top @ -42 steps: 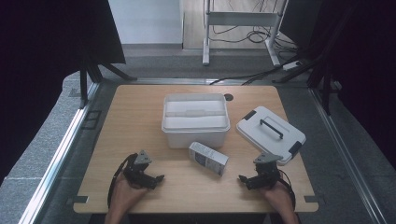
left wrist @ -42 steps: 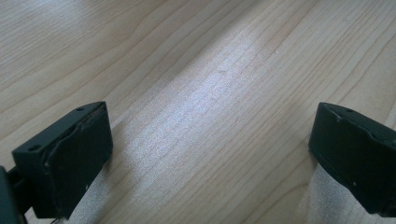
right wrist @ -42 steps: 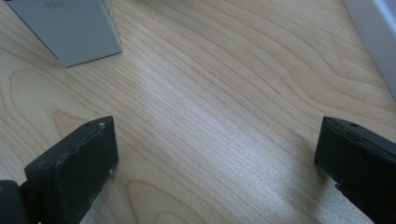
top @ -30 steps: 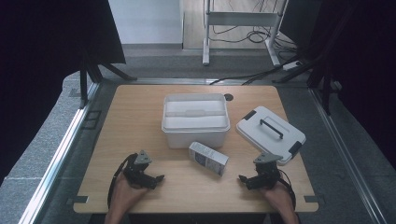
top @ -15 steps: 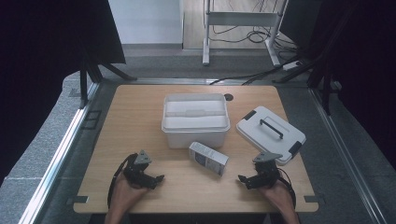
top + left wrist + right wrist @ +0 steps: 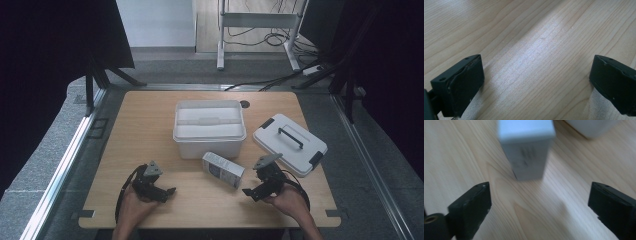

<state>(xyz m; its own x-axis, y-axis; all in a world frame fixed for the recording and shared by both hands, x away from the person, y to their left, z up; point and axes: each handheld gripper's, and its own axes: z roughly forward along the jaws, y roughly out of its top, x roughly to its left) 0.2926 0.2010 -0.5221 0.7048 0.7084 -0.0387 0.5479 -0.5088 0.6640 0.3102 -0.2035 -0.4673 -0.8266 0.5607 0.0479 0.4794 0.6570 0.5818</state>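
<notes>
Grey floor and dark curtains surround the pale wooden table (image 6: 150, 125); a white bin (image 6: 209, 127) sits mid-table, its lid (image 6: 290, 143) lying to the right. Small carton (image 6: 223, 169) lies on the wood in front of the bin. Right gripper (image 6: 252, 190), jaws just narrowing slightly yet wide and empty, points at the carton; left gripper (image 6: 167, 192) is spread over bare wood.

1. No text, brand, number or sign is being made out legibly anywhere in the pictures.
2. Dark printed marks are being shown on the near face of the small carton (image 6: 527, 157) in the right gripper view, but they are being blurred past reading.
3. In the high view, a printed panel is being glimpsed on the same small carton (image 6: 223, 170), lying on the table; its lettering is being rendered too small to be read.
4. No label or marking is being picked out on the white bin (image 6: 209, 127) or on the white lid (image 6: 290, 144).
</notes>
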